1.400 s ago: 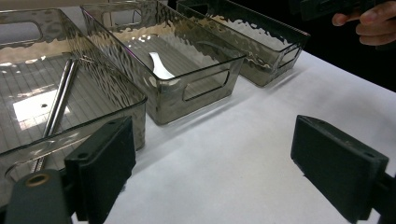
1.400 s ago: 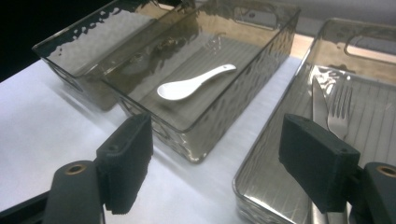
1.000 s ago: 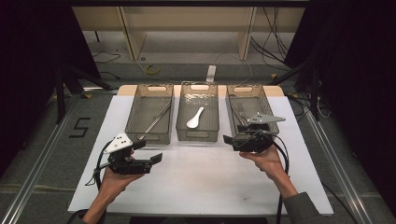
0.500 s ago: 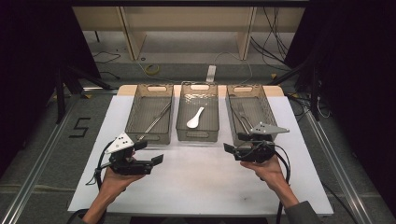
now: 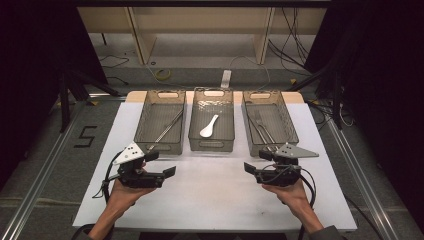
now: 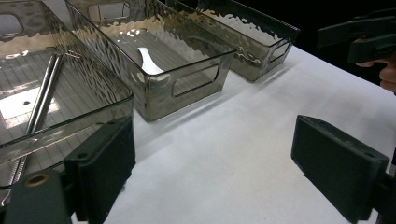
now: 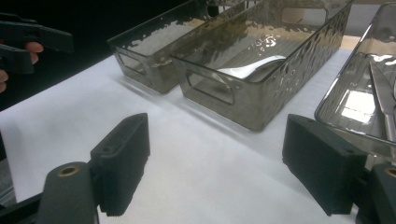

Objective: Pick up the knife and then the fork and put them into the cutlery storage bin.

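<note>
Resting over the white paper-covered counter (image 5: 215,200), both claws are empty and stand well in front of three smoked transparent plastic bins with cut-out handles. The left bin (image 5: 161,122) holds long metal chopsticks (image 5: 167,129), the middle bin (image 5: 212,120) holds a white ceramic soup spoon (image 5: 208,126), and the right bin (image 5: 269,122) holds metal cutlery (image 5: 260,124), probably forks. The left claw (image 5: 162,164) has its jaws wide apart, and the right claw (image 5: 256,161) as well. In my judgement the sorting looks finished, so the good way now is to keep both claws low, apart and away from the bin walls. On the floor at the left a black "5" (image 5: 86,136) is marked; I can read no brand or label on the bins.
</note>
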`<state>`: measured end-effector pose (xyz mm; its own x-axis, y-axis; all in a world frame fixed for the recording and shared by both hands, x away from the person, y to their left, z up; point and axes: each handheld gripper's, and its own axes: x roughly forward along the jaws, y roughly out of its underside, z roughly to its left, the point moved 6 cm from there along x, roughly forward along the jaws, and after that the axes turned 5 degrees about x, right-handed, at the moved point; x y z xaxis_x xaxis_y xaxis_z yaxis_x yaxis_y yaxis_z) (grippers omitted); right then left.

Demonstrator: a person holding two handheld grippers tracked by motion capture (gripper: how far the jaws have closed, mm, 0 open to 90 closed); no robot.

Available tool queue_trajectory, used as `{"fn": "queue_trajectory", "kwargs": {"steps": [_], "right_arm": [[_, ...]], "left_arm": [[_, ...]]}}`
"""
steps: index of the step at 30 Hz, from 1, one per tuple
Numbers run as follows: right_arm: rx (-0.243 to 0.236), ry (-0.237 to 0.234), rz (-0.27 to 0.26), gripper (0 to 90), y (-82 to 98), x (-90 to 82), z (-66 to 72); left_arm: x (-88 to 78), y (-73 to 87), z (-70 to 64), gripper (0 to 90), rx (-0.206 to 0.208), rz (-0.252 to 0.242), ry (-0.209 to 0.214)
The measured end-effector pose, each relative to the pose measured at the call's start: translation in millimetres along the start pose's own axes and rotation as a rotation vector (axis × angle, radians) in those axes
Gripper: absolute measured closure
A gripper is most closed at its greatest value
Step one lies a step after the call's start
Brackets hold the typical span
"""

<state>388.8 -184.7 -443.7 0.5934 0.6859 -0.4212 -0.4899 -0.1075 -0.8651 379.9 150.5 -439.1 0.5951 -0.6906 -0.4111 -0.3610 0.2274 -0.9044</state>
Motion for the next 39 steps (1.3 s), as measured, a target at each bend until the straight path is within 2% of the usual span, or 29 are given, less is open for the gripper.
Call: {"fn": "queue_trajectory", "kwargs": {"steps": [2, 5, 17, 27, 39], "right_arm": [[0.010, -0.009, -0.004, 22.2, 3.1, -2.1, 0.9], [-0.003, 0.001, -0.006, 21.5, 7.1, -5.3, 1.9], [0.009, 0.022, -0.010, 20.6, 16.7, -13.1, 2.1], [0.000, 0.038, -0.002, 20.0, 25.3, -19.7, 4.1], [-0.004, 0.044, -0.002, 19.6, 26.2, -20.7, 4.2]], "left_arm": [[-0.1, 0.0, 0.0, 13.1, -0.003, 0.000, 0.004], [-0.2, 0.0, 0.0, 13.1, -0.005, 0.000, 0.006], [-0.2, -0.1, -0.9, 13.1, -0.013, -0.001, 0.015], [-0.2, 0.0, -1.8, 13.1, -0.019, -0.003, 0.027], [0.2, 0.0, -2.0, 13.1, -0.017, -0.001, 0.027]]}}
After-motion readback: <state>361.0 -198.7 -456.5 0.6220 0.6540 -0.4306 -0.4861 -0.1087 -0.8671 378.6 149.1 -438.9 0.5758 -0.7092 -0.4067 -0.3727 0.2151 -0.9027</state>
